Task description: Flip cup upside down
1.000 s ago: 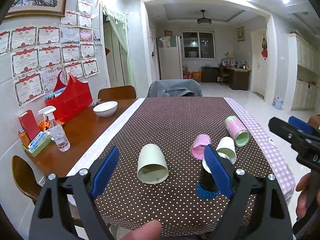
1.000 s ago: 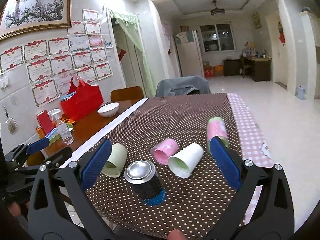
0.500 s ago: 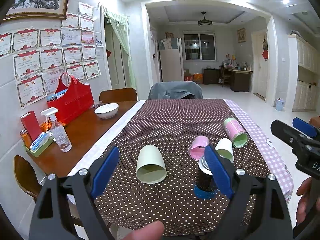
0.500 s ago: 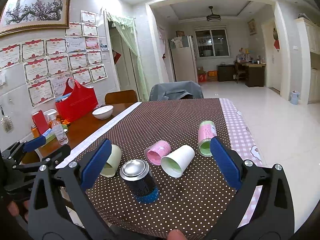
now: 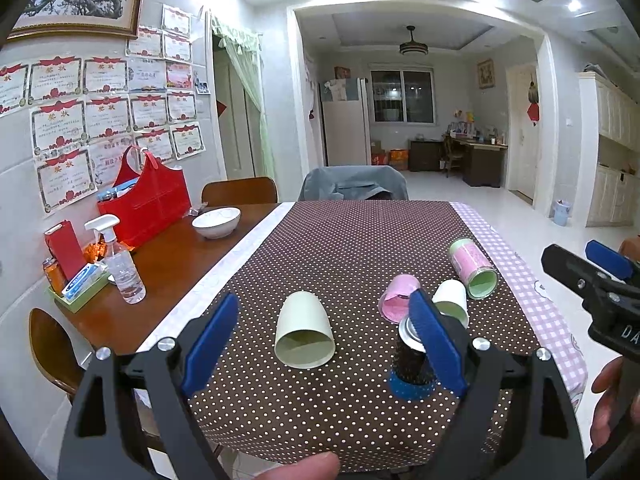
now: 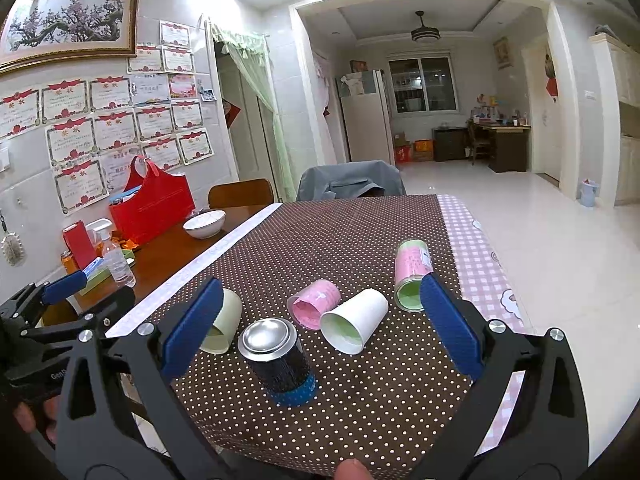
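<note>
Several cups sit on a brown dotted tablecloth point(image 5: 352, 248). A pale green cup point(image 5: 304, 334) point(image 6: 222, 322) lies on its side, mouth toward me. A pink cup point(image 5: 396, 296) point(image 6: 314, 304), a white cup point(image 5: 452, 304) point(image 6: 356, 320) and a pink-green cup point(image 5: 472, 266) point(image 6: 410, 274) also lie on their sides. A dark cup with a blue rim point(image 5: 412, 364) point(image 6: 278, 360) stands upside down. My left gripper point(image 5: 320, 348) is open and empty, held back from the pale green cup. My right gripper point(image 6: 320, 336) is open and empty, held back from the dark and white cups.
The wooden table part at left holds a white bowl point(image 5: 216, 222), a red bag point(image 5: 148, 204), a spray bottle point(image 5: 120, 264) and a small tray of items point(image 5: 76, 280). Chairs stand at the far end and left. The table's near edge is close below the grippers.
Both grippers have drawn back and risen slightly, so the cups look a little farther and lower. No cup has moved. Both grippers stay open.
</note>
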Motion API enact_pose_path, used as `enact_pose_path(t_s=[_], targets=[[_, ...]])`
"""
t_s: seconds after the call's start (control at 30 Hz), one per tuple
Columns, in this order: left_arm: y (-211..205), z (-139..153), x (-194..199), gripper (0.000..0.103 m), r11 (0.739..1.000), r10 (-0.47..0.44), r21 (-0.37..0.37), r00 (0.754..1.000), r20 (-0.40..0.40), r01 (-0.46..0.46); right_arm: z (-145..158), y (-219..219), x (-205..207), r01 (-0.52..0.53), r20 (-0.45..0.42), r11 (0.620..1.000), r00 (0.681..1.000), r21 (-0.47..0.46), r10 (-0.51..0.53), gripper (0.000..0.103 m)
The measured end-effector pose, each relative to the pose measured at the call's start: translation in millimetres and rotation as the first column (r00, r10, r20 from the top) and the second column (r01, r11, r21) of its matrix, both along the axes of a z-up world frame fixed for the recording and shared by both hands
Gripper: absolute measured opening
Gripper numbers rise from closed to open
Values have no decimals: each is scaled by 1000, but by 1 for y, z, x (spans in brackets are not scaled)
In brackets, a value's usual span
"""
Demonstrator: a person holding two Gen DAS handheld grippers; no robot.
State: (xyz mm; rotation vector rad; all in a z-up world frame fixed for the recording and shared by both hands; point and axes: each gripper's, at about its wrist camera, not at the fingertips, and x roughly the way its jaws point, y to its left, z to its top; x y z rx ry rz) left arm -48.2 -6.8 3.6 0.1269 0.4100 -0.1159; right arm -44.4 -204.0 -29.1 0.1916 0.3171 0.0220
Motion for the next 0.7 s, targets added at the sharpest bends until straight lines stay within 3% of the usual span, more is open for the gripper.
enact_pose_path(t_s=[0.7], targets=[[5, -1, 4, 86, 1000, 9, -13, 1000, -15, -9, 0, 2, 0, -8, -10, 1000, 1000, 8, 8, 97]])
